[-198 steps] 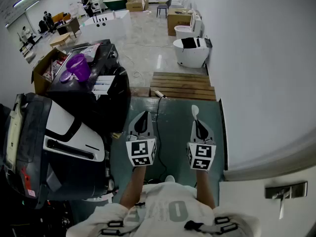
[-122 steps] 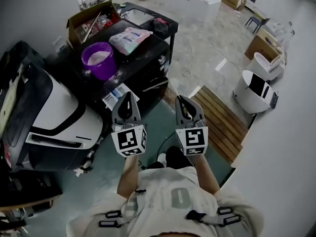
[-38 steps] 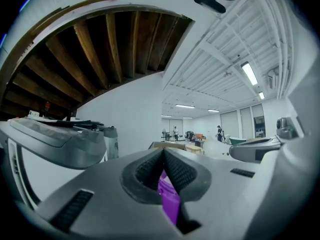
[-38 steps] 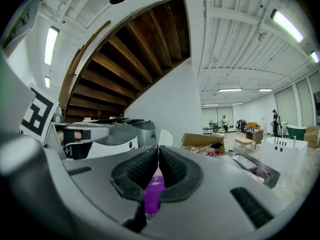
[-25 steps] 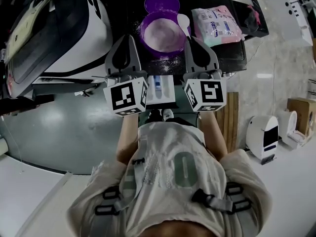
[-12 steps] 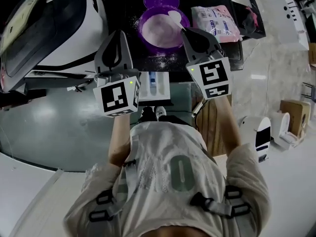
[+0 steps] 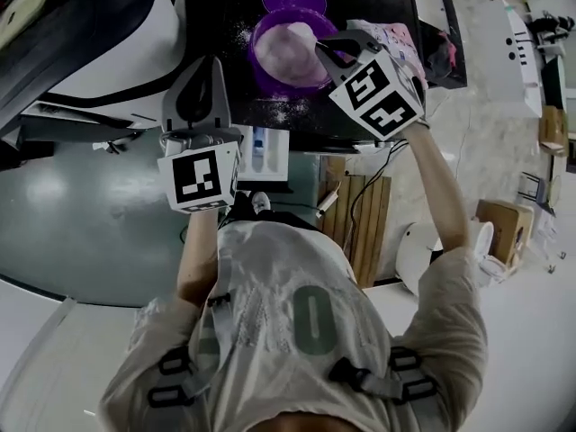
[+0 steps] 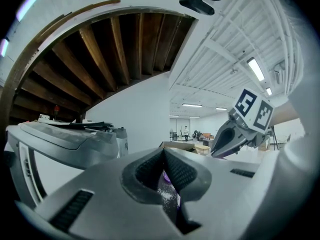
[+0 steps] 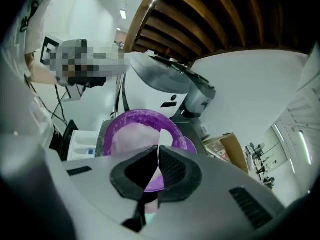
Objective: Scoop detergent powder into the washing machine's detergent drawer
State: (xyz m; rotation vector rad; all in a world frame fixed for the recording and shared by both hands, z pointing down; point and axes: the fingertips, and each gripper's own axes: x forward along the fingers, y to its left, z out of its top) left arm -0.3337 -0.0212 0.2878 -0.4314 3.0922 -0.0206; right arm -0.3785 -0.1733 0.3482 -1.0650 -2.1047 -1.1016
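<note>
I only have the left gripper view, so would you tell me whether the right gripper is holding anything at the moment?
Observer: Yes. The right gripper is shut on a thin white spoon, which shows edge-on between its fingers in the right gripper view.
Operator: Thank you. Where does the spoon point?
Observer: Into the purple bowl, which holds white powder. I cannot tell whether the spoon touches the powder.
Operator: And is the drawer ready?
Observer: The head view shows the white drawer pulled open, just right of the left gripper and nearer the person than the bowl.
</note>
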